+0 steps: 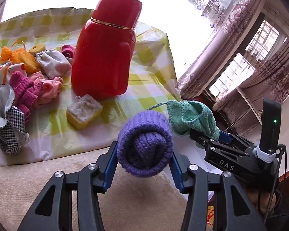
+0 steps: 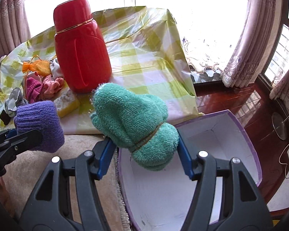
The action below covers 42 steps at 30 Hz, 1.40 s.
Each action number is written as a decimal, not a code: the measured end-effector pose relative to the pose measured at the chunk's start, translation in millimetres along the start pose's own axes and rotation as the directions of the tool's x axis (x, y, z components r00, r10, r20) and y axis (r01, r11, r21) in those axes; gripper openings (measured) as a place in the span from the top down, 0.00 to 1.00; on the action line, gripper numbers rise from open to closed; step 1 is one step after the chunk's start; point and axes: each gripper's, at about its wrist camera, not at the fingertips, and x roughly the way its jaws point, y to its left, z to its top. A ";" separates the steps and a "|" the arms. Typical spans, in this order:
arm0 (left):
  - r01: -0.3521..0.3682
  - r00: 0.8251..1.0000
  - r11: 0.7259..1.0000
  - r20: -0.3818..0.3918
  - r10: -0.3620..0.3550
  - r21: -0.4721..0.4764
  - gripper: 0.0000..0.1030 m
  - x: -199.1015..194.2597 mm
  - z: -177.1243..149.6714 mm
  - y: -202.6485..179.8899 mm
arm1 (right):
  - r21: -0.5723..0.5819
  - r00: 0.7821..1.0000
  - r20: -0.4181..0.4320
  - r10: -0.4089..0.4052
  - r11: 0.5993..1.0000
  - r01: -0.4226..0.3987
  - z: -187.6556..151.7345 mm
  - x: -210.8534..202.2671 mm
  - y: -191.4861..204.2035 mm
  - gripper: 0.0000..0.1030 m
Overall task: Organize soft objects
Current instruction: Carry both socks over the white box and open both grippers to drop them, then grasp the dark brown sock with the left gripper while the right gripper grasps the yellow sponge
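My left gripper is shut on a rolled purple knit piece, held above the beige cushion edge; the roll also shows in the right wrist view. My right gripper is shut on a bundled green terry cloth, held over the open purple-rimmed box with a white inside. The green cloth also shows in the left wrist view, to the right of the purple roll. A pile of soft things lies at the table's left: magenta knit, pink cloth, grey pouch, orange mesh bag.
A tall red thermos stands mid-table on the yellow-checked tablecloth. A yellow sponge lies in front of it. A checked fabric bag sits at the left. Dark wooden floor and a lamp base are to the right.
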 end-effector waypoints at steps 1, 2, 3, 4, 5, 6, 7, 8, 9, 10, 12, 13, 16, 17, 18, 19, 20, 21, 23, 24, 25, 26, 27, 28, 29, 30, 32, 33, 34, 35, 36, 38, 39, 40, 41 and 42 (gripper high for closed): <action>0.013 1.000 1.000 -0.006 -0.013 0.008 0.51 3.7 0.3 -5.9 | 0.014 1.000 -0.001 -0.014 1.000 0.014 0.0 0.7 -7.4 0.38; 0.026 1.000 1.000 -0.012 -0.026 0.015 0.51 7.6 0.9 -11.3 | 0.026 1.000 -0.003 -0.027 0.999 0.027 0.0 0.9 -13.3 0.38; 0.040 0.999 0.999 -0.017 -0.040 0.020 0.51 10.5 1.4 -16.3 | 0.037 0.999 -0.005 -0.039 0.999 0.040 -0.5 0.9 -19.1 0.38; 0.056 0.998 0.998 -0.022 -0.055 0.026 0.51 13.0 1.9 -20.8 | 0.048 0.999 -0.007 -0.050 0.998 0.050 -0.7 0.7 -24.7 0.37; 0.072 0.997 0.997 -0.028 -0.071 0.030 0.49 15.7 2.2 -24.9 | 0.059 0.998 -0.009 -0.059 0.996 0.059 -1.2 0.3 -29.6 0.37; 0.094 0.995 0.995 -0.036 -0.093 0.029 0.47 19.1 2.6 -27.8 | 0.068 0.998 -0.010 -0.067 0.995 0.068 -2.0 -1.2 -33.4 0.37; 0.117 0.992 0.993 -0.044 -0.115 0.026 0.44 22.4 3.0 -30.6 | 0.075 0.997 -0.011 -0.075 0.994 0.076 -2.3 -1.5 -37.0 0.37; 0.141 0.989 0.990 -0.049 -0.140 0.023 0.40 24.9 3.2 -33.1 | 0.082 0.996 -0.012 -0.083 0.993 0.084 -2.8 -2.0 -39.1 0.37; 0.157 0.986 0.987 -0.055 -0.156 0.021 0.28 27.8 3.4 -34.8 | 0.089 0.996 -0.013 -0.091 0.992 0.092 -3.7 -2.0 -41.6 0.35; 0.159 0.986 0.987 -0.056 -0.158 0.022 0.19 28.6 3.0 -36.6 | 0.094 0.995 -0.013 -0.097 0.991 0.098 -4.5 -2.0 -43.4 0.34; 0.140 0.990 0.990 -0.036 -0.139 0.028 0.18 27.1 1.9 -36.6 | 0.098 0.993 -0.006 -0.114 0.989 0.114 -5.0 -3.3 -44.7 0.27; 0.130 0.991 0.991 -0.021 -0.129 0.038 0.18 24.9 1.1 -35.7 | 0.099 0.991 0.003 -0.135 0.986 0.134 -5.5 -4.1 -43.9 0.17; 0.078 0.996 0.994 0.026 -0.081 0.076 0.18 14.6 -0.1 -29.0 | 0.081 0.982 0.065 -0.179 0.981 0.174 -9.4 -6.0 -38.4 0.09; 0.057 0.997 0.995 0.041 -0.061 0.076 0.18 9.9 -1.0 -25.0 | 0.069 0.982 0.063 -0.178 0.982 0.173 -11.3 -3.2 -35.6 0.09; 0.032 0.998 0.997 0.053 -0.035 0.065 0.18 4.8 -1.3 -18.7 | 0.051 0.985 0.046 -0.168 0.985 0.166 -13.4 1.5 -31.7 0.09; 0.013 0.998 0.999 0.057 -0.016 0.052 0.18 -0.3 -1.8 -12.3 | 0.034 0.987 0.016 -0.157 0.987 0.157 -14.8 10.3 -27.8 0.09; -0.002 0.998 0.999 0.058 -0.001 0.044 0.18 -5.0 -2.9 -6.2 | 0.026 0.991 -0.009 -0.136 0.990 0.136 -16.7 15.5 -24.1 0.09; -0.029 0.997 0.999 0.068 0.026 0.041 0.18 -9.9 -4.2 0.6 | 0.026 0.995 -0.025 -0.101 0.994 0.102 -19.8 19.0 -20.2 0.09; -0.105 0.990 0.994 0.097 0.101 0.037 0.18 -22.6 -8.5 13.9 | 0.020 0.997 -0.043 -0.062 0.998 0.063 -25.5 28.1 -11.1 0.09; -0.127 0.986 0.991 0.109 0.123 0.030 0.18 -28.7 -10.7 21.3 | 0.012 0.997 -0.051 -0.061 0.998 0.062 -27.1 33.2 -6.7 0.09; -0.138 0.984 0.990 0.120 0.135 0.016 0.18 -35.4 -12.5 29.1 | -0.005 0.996 -0.056 -0.063 0.998 0.063 -30.1 39.9 -1.2 0.09; -0.147 0.981 0.989 0.127 0.147 -0.005 0.18 -42.0 -14.4 37.5 | -0.028 0.995 -0.065 -0.082 0.996 0.080 -32.6 47.7 3.1 0.09; -0.158 0.979 0.987 0.129 0.160 -0.026 0.18 -48.6 -16.6 46.1 | -0.057 0.990 -0.084 -0.113 0.992 0.108 -35.9 57.7 7.0 0.09; -0.169 0.976 0.985 0.130 0.173 -0.045 0.18 -55.0 -18.8 54.5 | -0.073 0.986 -0.105 -0.131 0.990 0.123 -38.1 66.8 8.3 0.09; -0.179 0.974 0.982 0.133 0.186 -0.063 0.18 -61.4 -21.1 62.5 | -0.071 0.983 -0.125 -0.131 0.990 0.123 -40.2 74.7 6.9 0.09; -0.191 0.970 0.979 0.135 0.200 -0.077 0.18 -66.7 -23.8 69.7 | -0.060 0.982 -0.148 -0.116 0.992 0.109 -41.0 82.2 5.4 0.09; -0.221 0.962 0.971 0.142 0.233 -0.092 0.18 -76.0 -29.0 82.9 | -0.025 0.982 -0.173 -0.082 0.997 0.078 -39.7 94.6 1.1 0.09; -0.236 0.957 0.967 0.146 0.249 -0.098 0.18 -81.0 -31.6 89.0 | -0.025 0.982 -0.171 -0.082 0.997 0.079 -37.9 99.5 0.8 0.09; -0.245 0.954 0.964 0.147 0.259 -0.107 0.18 -85.6 -33.8 95.6 | -0.034 0.982 -0.169 -0.089 0.996 0.085 -36.1 105.0 1.7 0.09; -0.250 0.952 0.960 0.146 0.267 -0.122 0.18 -88.7 -35.7 103.0 | -0.047 0.981 -0.171 -0.091 0.995 0.084 -34.0 110.8 3.2 0.09; -0.256 0.950 0.956 0.144 0.276 -0.143 0.18 -91.5 -37.6 110.6 | -0.052 0.980 -0.179 -0.085 0.996 0.077 -32.8 116.7 4.2 0.09; -0.262 0.947 0.947 0.141 0.289 -0.188 0.18 -97.6 -40.9 125.6 | -0.047 0.977 -0.200 -0.073 0.997 0.065 -29.8 126.3 6.1 0.09; -0.266 0.944 0.942 0.143 0.298 -0.207 0.18 -102.0 -42.7 132.5 | -0.042 0.978 -0.194 -0.073 0.997 0.066 -28.3 126.4 6.1 0.09; -0.272 0.940 0.936 0.146 0.308 -0.223 0.18 -105.1 -43.7 138.5 | -0.045 0.981 -0.183 -0.062 0.997 0.055 -26.2 126.0 7.4 0.09; -0.278 0.936 0.931 0.149 0.318 -0.237 0.18 -107.9 -44.6 144.0 | -0.057 0.982 -0.177 -0.066 0.997 0.056 -24.2 125.8 9.6 0.09; -0.284 0.933 0.926 0.152 0.327 -0.248 0.18 -110.5 -45.2 149.0 | -0.071 0.982 -0.173 -0.074 0.996 0.062 -22.2 125.8 11.8 0.09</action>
